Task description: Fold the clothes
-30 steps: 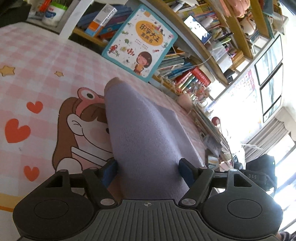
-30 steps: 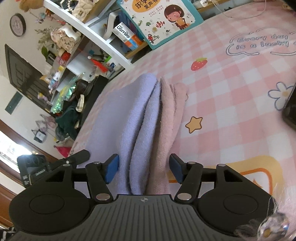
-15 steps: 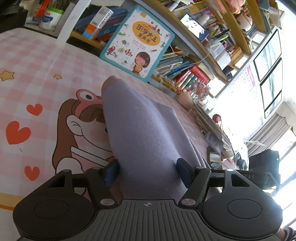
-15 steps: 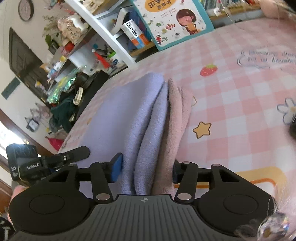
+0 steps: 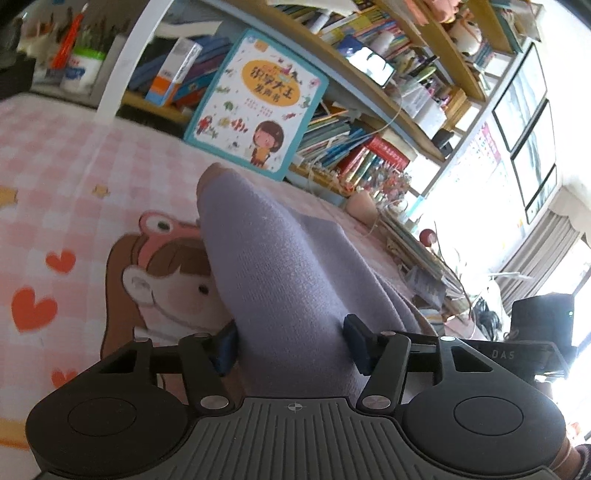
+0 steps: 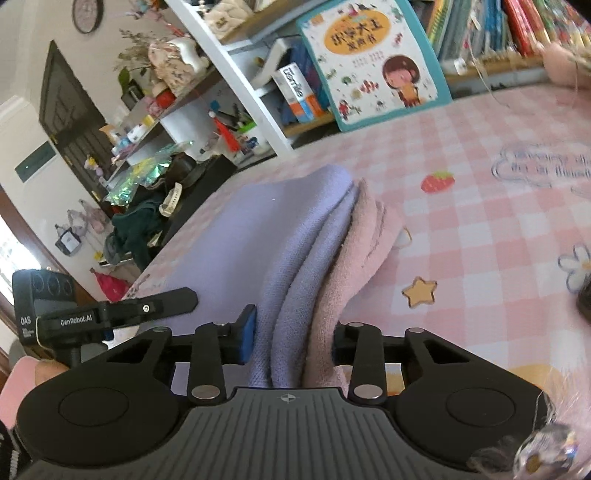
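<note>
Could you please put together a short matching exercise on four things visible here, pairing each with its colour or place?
Things:
1. garment
2. picture book
3. wall clock
4. star print

Descriptions:
a. leaning upright against the shelves
b. lilac outside, pink inside, bunched between the right gripper's closing jaws
c. yellow, on the pink checked bedsheet right of the garment
d. high on the wall, top left

Pairs: 1-b, 2-a, 3-d, 4-c
</note>
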Action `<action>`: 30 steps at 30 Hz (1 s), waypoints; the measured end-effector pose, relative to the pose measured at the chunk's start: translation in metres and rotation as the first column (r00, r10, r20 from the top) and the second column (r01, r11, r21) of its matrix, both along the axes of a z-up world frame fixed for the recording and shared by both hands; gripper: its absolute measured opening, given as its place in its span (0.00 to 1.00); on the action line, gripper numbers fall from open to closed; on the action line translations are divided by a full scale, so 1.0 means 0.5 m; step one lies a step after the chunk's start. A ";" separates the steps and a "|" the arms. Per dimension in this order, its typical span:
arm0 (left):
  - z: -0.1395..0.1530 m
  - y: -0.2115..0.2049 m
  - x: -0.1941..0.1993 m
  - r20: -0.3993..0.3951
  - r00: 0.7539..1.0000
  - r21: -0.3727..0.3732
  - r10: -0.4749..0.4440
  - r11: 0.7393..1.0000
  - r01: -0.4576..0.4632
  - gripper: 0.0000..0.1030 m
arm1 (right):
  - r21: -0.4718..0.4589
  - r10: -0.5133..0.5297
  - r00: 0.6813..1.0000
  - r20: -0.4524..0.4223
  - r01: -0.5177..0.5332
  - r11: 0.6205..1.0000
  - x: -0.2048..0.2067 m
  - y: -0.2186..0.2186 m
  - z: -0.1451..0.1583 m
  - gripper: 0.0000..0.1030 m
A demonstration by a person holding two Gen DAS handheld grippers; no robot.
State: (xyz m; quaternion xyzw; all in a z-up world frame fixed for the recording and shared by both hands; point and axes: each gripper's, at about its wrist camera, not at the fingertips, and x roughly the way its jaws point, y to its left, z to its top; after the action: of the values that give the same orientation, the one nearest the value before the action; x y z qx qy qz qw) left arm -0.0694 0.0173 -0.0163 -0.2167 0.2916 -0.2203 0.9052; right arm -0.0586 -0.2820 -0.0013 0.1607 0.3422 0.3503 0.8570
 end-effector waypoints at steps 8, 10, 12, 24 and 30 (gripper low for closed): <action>0.046 0.011 0.061 0.045 0.999 0.036 -0.008 0.999 0.007 0.56 | -0.035 0.022 0.994 0.105 -0.018 0.999 0.061 0.027 0.050 0.32; 0.060 0.013 0.089 0.058 0.998 0.059 -0.010 0.998 0.007 0.56 | -0.044 0.029 0.992 0.125 -0.024 0.999 0.089 0.034 0.060 0.32; 0.072 0.019 0.120 0.068 0.998 0.076 -0.012 0.997 0.007 0.56 | -0.040 0.032 0.991 0.133 -0.027 0.999 0.126 0.042 0.068 0.32; 0.047 0.073 0.348 0.042 0.999 0.069 0.034 0.997 -0.037 0.56 | -0.032 -0.004 0.996 0.084 0.007 0.999 0.379 0.094 0.047 0.32; 0.010 0.091 0.419 0.029 0.997 0.054 0.077 0.995 -0.078 0.56 | -0.046 -0.014 0.997 0.075 0.017 0.999 0.465 0.113 0.017 0.32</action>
State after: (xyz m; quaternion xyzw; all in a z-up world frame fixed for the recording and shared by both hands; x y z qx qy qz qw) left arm 0.1400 0.0629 -0.0115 -0.1998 0.2767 -0.1797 0.9226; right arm 0.1738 -0.2254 0.0072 0.1303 0.3167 0.3413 0.8754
